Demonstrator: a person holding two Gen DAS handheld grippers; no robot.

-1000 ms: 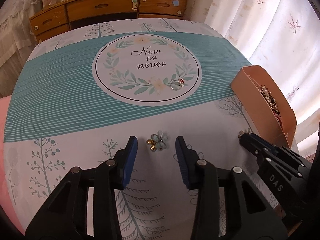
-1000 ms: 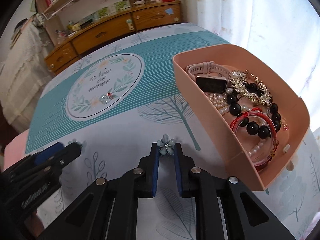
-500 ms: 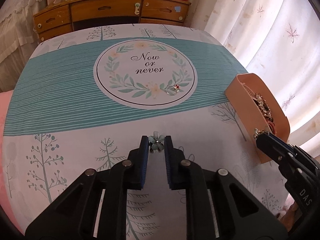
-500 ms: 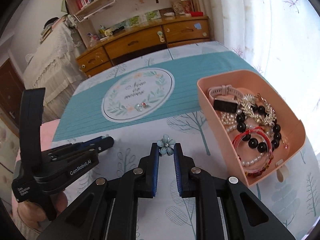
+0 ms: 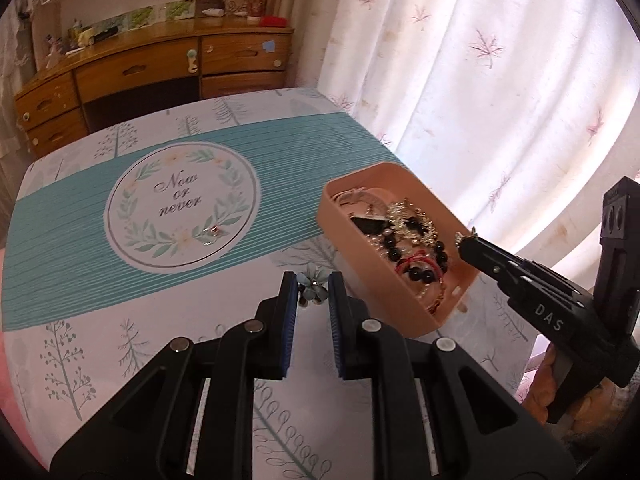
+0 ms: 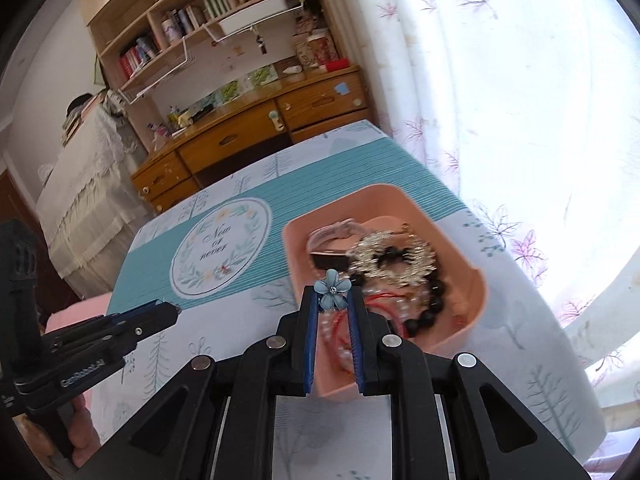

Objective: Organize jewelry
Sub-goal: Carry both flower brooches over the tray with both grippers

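My left gripper [image 5: 313,286] is shut on a pale blue flower earring [image 5: 313,283] and holds it above the tablecloth, just left of the pink box [image 5: 340,248]. My right gripper [image 6: 332,294] is shut on a second blue flower earring [image 6: 332,289] and holds it over the near part of the pink box [image 6: 476,284], which is filled with a watch, bead bracelets, pearls and a gold piece. The right gripper also shows in the left wrist view [image 5: 464,238], over the box's right rim. A ring with a red stone [image 5: 210,234] lies on the round "Now or never" print.
The table [image 5: 80,248] has a teal and white cloth. The left gripper shows in the right wrist view [image 6: 174,310] at the lower left. A wooden desk with drawers [image 5: 140,76] stands beyond the table. White curtains [image 5: 480,80] hang to the right.
Both grippers have lifted and moved right toward the pink box with their earrings. The left gripper closed on its earring a second ago. The right one now hangs over the box.
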